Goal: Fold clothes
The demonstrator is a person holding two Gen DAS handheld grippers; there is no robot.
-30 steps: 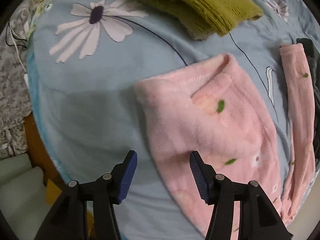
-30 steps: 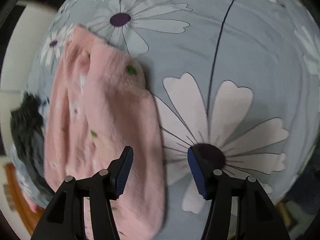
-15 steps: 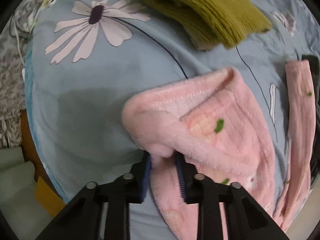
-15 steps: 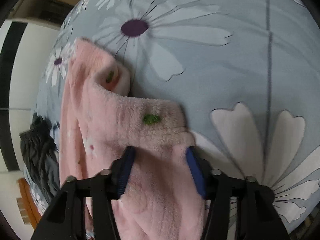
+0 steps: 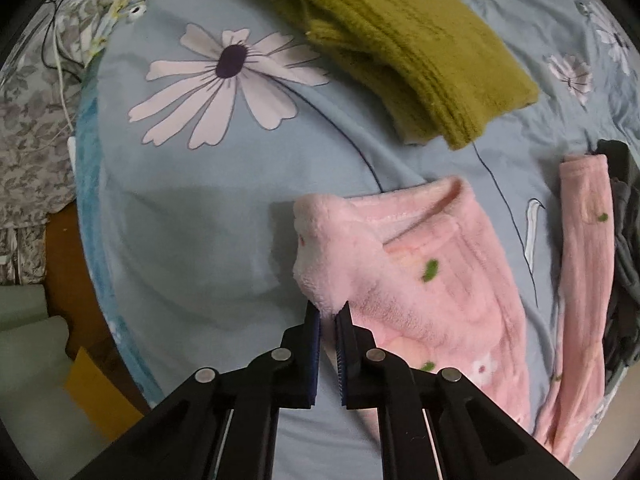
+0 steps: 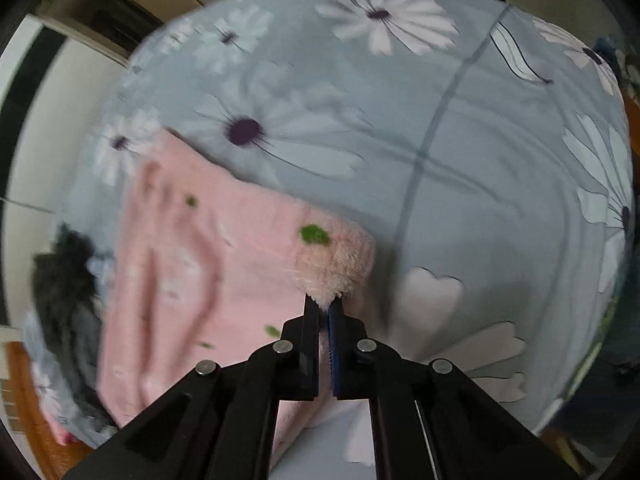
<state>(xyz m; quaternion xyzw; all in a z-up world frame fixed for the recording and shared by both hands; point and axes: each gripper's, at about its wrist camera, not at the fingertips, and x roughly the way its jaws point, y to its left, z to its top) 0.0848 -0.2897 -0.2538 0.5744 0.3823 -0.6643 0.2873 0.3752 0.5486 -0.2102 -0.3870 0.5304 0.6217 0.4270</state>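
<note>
A fluffy pink garment (image 5: 432, 280) with small green and white prints lies on a blue flowered bedsheet (image 5: 192, 208). My left gripper (image 5: 328, 312) is shut on one corner of it and holds that corner lifted off the sheet. One long pink part (image 5: 584, 264) lies stretched out at the right. In the right wrist view the same pink garment (image 6: 224, 264) hangs left of my right gripper (image 6: 325, 307), which is shut on another corner and holds it raised above the sheet (image 6: 480, 168).
A folded olive-green knit (image 5: 400, 40) lies on the bed beyond the pink garment. A dark grey garment (image 5: 624, 248) lies at the right edge, and shows in the right wrist view (image 6: 68, 304) at the left. The bed edge and wooden floor (image 5: 60, 264) are at the left.
Both grippers went from open above the garment to shut on its corners. Both corners have since been lifted off the sheet.
</note>
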